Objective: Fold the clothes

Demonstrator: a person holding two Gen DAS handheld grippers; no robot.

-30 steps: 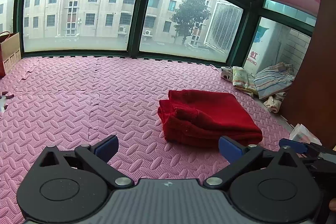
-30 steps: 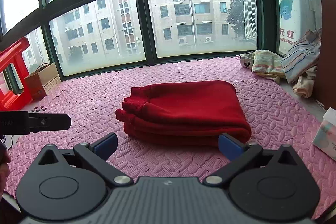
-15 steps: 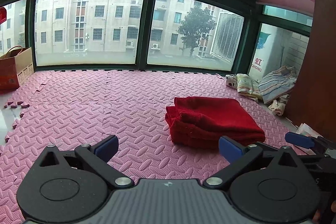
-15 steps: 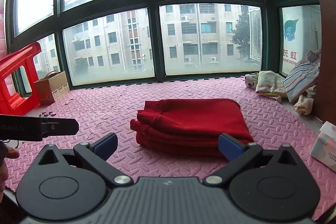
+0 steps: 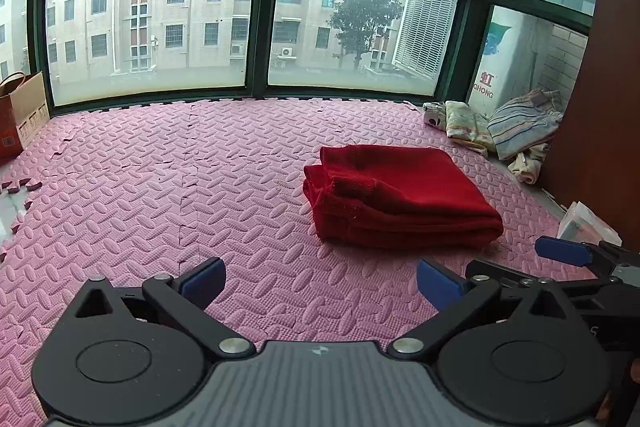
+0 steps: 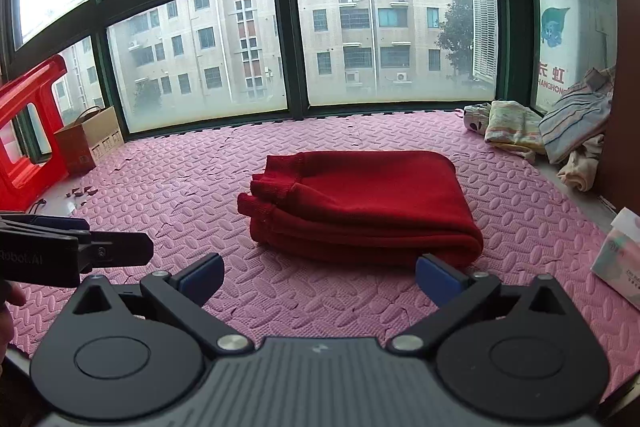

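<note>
A red garment (image 5: 400, 195) (image 6: 360, 203) lies folded in a thick stack on the pink foam mat (image 5: 160, 187). My left gripper (image 5: 320, 281) is open and holds nothing; it hovers over the mat, short of the stack and to its left. My right gripper (image 6: 319, 277) is open too, with nothing in it, just in front of the stack's near edge. In the left wrist view the right gripper's blue fingers (image 5: 562, 251) show at the right edge. The left gripper's black body (image 6: 72, 253) shows at the left of the right wrist view.
A heap of unfolded striped and pale clothes (image 5: 504, 127) (image 6: 552, 131) lies at the far right by a brown wall. A tissue pack (image 6: 618, 259) sits near right. A cardboard box (image 6: 90, 141) and a red plastic stool (image 6: 28, 131) stand at the left by the windows.
Both grippers stayed open while the views shifted: half a second ago they had drawn back and up from the stack, now they sit a little closer and lower again. The red stack has not moved.
</note>
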